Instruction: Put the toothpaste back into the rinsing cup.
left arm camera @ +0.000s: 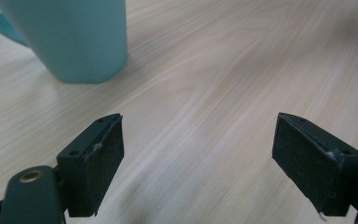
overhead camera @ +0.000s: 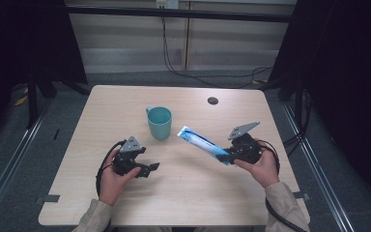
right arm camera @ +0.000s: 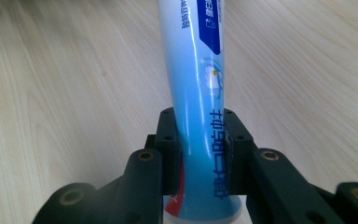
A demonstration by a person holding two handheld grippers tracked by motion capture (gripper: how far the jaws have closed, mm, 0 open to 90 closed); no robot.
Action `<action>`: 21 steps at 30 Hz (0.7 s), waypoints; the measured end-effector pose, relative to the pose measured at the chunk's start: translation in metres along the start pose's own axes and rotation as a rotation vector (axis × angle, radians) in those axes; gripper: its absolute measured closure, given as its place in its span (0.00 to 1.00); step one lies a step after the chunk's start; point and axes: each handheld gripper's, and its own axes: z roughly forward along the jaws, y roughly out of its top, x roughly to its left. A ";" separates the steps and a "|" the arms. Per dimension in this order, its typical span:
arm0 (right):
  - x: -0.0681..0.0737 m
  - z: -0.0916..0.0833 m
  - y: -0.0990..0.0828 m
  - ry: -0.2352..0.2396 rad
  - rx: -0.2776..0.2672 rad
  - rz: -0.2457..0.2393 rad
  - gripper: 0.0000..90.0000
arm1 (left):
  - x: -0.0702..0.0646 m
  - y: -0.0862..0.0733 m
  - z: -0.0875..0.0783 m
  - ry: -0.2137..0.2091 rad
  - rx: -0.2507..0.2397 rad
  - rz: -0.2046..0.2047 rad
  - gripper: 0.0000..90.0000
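My right gripper (overhead camera: 228,157) is clamped on the toothpaste tube (overhead camera: 200,141), jaws pinching its lower end; the tube slants away toward ten o'clock above the table (overhead camera: 125,106), its flat end near the teal mug (overhead camera: 160,123). My left gripper (overhead camera: 149,168) hovers at seven o'clock of the mug, jaws wide apart with bare wood between them.
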 end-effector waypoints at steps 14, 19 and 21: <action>0.003 0.002 0.004 0.015 -0.045 0.013 0.81 | -0.012 0.016 0.010 -0.074 -0.028 -0.008 0.18; 0.004 0.002 0.006 0.016 -0.050 0.004 0.81 | -0.016 0.021 0.014 -0.094 -0.035 -0.014 0.18; 0.004 0.001 0.006 0.014 -0.059 0.011 0.81 | -0.017 0.022 0.017 -0.112 -0.037 -0.030 0.18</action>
